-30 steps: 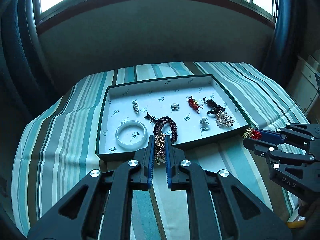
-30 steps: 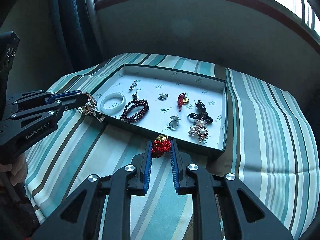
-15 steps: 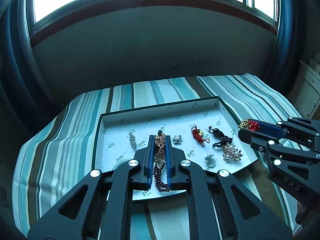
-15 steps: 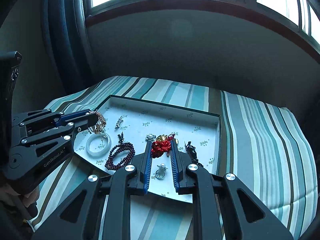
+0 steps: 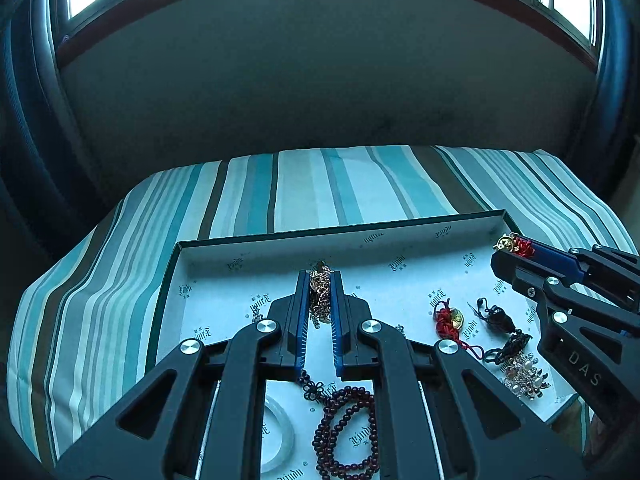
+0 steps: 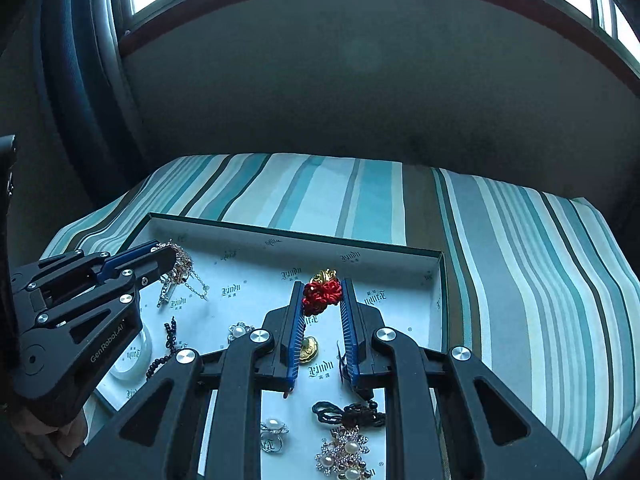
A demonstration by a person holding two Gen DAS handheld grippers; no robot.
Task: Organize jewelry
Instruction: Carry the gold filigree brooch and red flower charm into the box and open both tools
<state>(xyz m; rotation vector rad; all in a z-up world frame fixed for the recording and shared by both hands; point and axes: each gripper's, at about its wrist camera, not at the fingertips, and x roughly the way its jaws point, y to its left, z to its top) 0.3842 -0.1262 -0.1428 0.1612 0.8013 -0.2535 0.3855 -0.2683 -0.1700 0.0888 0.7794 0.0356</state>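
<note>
Both loads have been carried from the near rim to well over the tray [image 5: 172, 280]. The gold chain [image 5: 320, 292] is kept clamped in the left gripper [image 5: 320, 280], the red knot charm [image 6: 322, 292] in the right gripper [image 6: 322, 286]. If dropped here, the chain's loose tail could easily get tangled in the bead bracelet [image 5: 348, 432] below.
</note>
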